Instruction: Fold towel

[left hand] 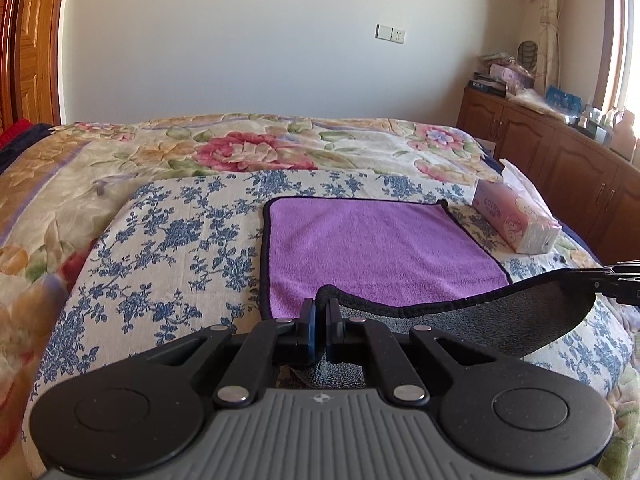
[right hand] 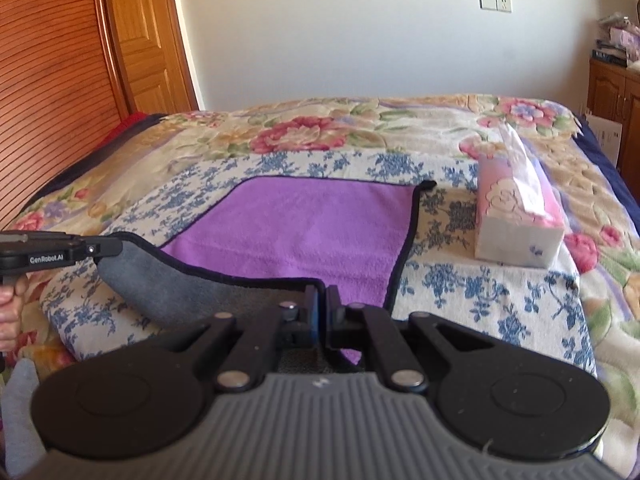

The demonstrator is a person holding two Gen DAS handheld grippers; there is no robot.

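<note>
The towel [left hand: 372, 244], purple on top and grey beneath with a dark bound edge, was pinched at its near edge by both tools. The left hand-held gripper [left hand: 321, 312] had its fingers drawn narrow on the near left corner, and the right hand-held gripper [right hand: 323, 300] was likewise closed on the near right corner. Between the two grips the near edge was lifted clear of the bed, so the grey underside [right hand: 160, 280] showed as a sagging curve, while the far part of the towel lay flat with its purple face up.

It rested on a blue-flowered cloth [left hand: 180, 240] spread over a quilt [left hand: 240, 148] with large pink blooms. Just to the right of the towel, apart from it, lay a pink tissue pack [right hand: 516, 224] on the same cloth. Farther right stood a wooden cabinet [left hand: 540, 144] with clutter on top, and a wooden door [right hand: 140, 32] stood at far left.
</note>
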